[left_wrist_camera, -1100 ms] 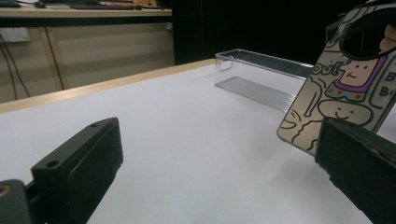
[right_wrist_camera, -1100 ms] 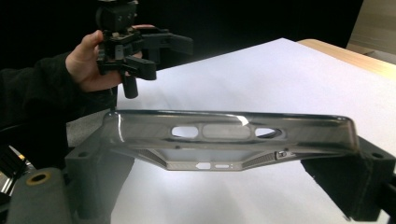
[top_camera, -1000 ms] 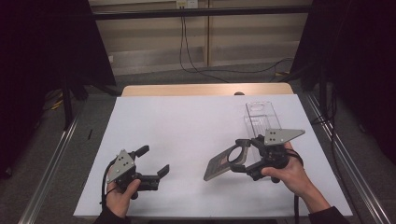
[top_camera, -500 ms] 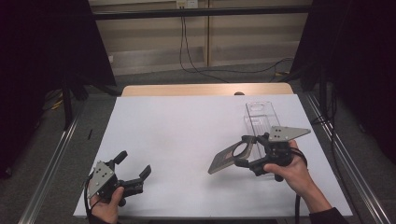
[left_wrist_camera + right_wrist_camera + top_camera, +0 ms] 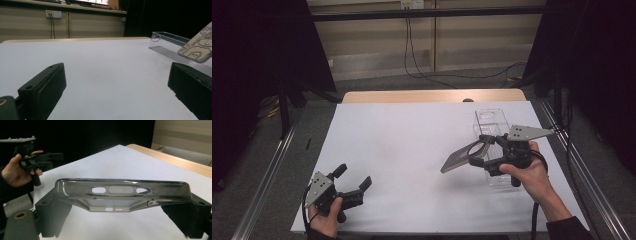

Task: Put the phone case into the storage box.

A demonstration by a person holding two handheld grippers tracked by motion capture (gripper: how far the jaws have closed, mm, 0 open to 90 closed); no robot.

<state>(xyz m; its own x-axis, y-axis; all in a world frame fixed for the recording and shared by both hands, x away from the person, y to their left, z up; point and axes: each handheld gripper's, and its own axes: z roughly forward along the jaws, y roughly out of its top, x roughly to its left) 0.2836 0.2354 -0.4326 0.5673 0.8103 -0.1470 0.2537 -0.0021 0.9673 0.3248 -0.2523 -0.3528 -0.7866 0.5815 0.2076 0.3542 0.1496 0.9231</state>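
High view: we hold a phone case in the right gripper, lifted off the white counter and tilted, just left of a clear plastic box that lies flat at the right side. The right gripper view looks along the case's end: its jaws are closed on the two long edges of the phone case, with the camera cut-out and port slots facing the lens. The left gripper sits near the front left corner of the counter, well apart from the case, its jaws standing wide with nothing between them; the left gripper view confirms the empty gap.

We judge the step in hand to be carrying the case, clear of the box, over the open middle of the counter. The next move seems to call either for lowering it flat and easing the jaws, or for bringing the left gripper across to take the free end; either way the tilt needs levelling first, and the grip on the thin rim looks slippery.

As for writing, we read none. The left gripper view shows the case's back with a line-drawn cartoon pattern, but no brand or letters are legible.
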